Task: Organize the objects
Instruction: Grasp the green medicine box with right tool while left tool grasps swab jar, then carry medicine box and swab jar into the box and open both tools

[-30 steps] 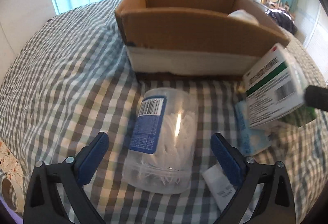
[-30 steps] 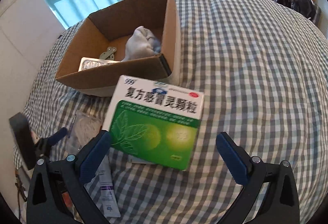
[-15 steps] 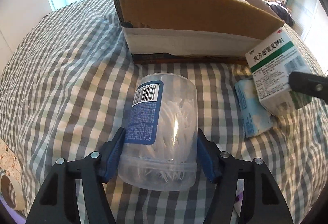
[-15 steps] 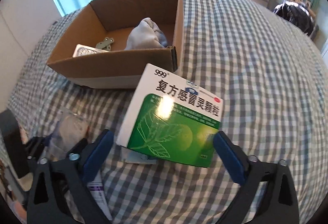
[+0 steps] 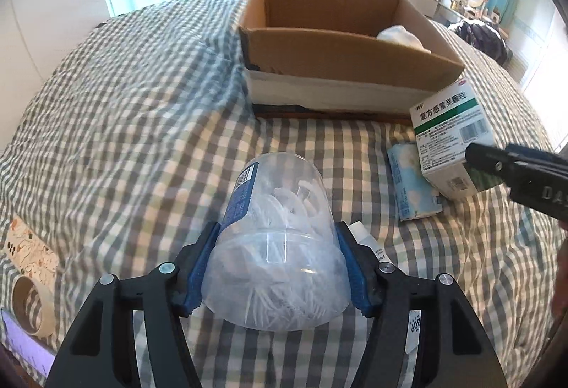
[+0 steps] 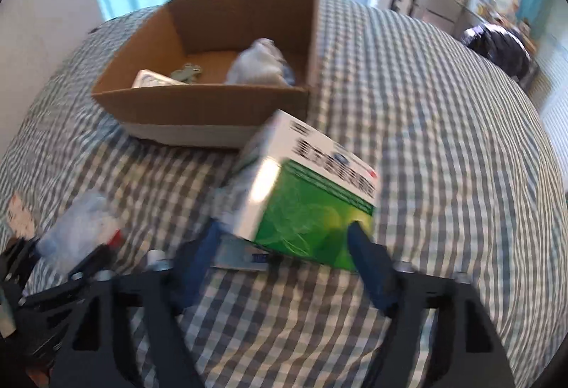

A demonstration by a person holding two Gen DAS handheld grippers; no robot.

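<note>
Gripping the clear plastic jar (image 5: 280, 246) of white picks between both blue pads, left gripper (image 5: 277, 276) clamped tight on it, jar lifted and tilted, short of the cardboard box (image 5: 340, 75) and on its near side. Right gripper (image 6: 284, 253) closed around the green-and-white medicine box (image 6: 309, 196), also on the near side of the cardboard box, toward its right corner; right pad plainly against the green face, left pad blurred but seemingly in contact.

Possible trouble, as a judgement: smooth rounded jar wall squeezed low near its wide end, so likely to slip forward out of the pads if tipped further. Medicine box held by one lower edge only, tilted, liable to pivot or drop short of the cardboard box rim. Both loads heading for one opening, so a risk of collision above it.

Left wrist view alone: blue tissue pack (image 5: 411, 185) lying under the medicine box, tape roll (image 5: 32, 306) far to the near left of the cardboard box. Right wrist view alone: cardboard box interior, with a pale cloth bundle (image 6: 261, 63), a foil-looking packet (image 6: 151, 81) and small metal pieces (image 6: 186, 72).
</note>
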